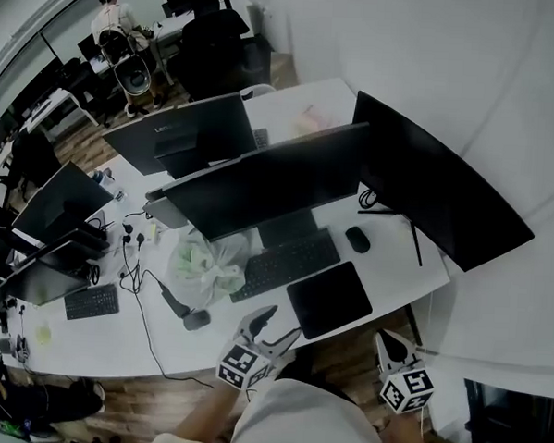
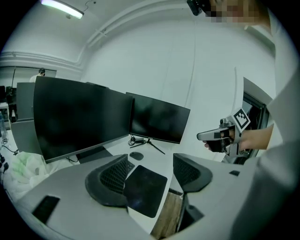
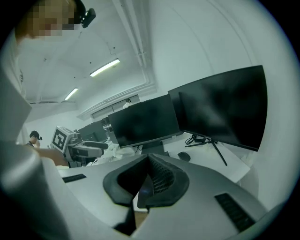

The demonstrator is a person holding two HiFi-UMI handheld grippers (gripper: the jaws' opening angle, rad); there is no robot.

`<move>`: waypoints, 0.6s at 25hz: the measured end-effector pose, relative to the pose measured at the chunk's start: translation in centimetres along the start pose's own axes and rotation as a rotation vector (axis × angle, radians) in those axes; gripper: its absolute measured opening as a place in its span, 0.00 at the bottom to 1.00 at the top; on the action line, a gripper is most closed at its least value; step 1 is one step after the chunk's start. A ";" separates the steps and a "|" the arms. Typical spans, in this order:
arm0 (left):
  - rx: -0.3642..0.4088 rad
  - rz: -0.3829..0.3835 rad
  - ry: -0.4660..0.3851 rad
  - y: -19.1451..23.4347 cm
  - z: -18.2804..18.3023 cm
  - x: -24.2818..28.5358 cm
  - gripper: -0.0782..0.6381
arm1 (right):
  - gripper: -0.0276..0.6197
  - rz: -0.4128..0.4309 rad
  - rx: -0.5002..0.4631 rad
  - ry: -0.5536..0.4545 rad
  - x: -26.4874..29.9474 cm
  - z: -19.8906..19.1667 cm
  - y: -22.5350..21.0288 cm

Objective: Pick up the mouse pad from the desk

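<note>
Nearest the person, both grippers hang in the air just short of the counter's front edge, neither touching anything.

The left gripper (image 1: 272, 325) has its jaws spread apart and empty. Its own view looks between them onto the pad beyond. The right gripper (image 1: 388, 342) has its jaws drawn together at the tips, with nothing in them. It sits off the pad's right front corner.

The flat black rectangular mouse pad (image 1: 328, 298) lies on the white counter (image 1: 395, 268), close to the near edge and slightly skewed to it. Nothing rests on the pad.

Just beside its left edge lies a black full-width keyboard (image 1: 287, 264). A small black oval mouse (image 1: 357, 239) sits behind the pad, apart from it. Left of the keyboard is a crumpled translucent white plastic bag (image 1: 205, 263). Farthest back stand two dark, unlit flat monitors: one central (image 1: 270, 179), one angled at the right (image 1: 436, 183).

Step in hand, as judged: the approach. The pad is not yet contacted or lifted.

Next move, as judged: a thin pad lying flat gives the jaws no face to close on. One jaw must get under an edge, most readily the near one. The open left gripper is the better placed. The right would need to open first, or could press down to steady the pad.
</note>
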State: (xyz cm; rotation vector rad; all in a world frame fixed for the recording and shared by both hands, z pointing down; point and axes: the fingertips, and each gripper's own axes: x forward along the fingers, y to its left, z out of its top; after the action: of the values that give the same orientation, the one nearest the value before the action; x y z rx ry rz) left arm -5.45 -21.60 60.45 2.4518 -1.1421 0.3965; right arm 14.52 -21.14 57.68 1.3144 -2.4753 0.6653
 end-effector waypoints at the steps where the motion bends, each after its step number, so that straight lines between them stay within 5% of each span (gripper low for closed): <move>1: 0.000 -0.003 0.011 0.5 -0.4 0.6 0.55 | 0.06 0.000 0.003 0.010 0.7 -0.1 0.0; 15: -0.092 0.003 0.194 5.5 -9.4 8.3 0.59 | 0.06 0.015 -0.024 0.158 7.7 -2.3 -1.7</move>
State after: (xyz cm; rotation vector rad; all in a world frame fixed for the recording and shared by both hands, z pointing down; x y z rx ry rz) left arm -5.37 -25.85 73.50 2.2771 -1.0581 0.5571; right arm 11.65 -26.24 63.46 1.1874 -2.3610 0.7118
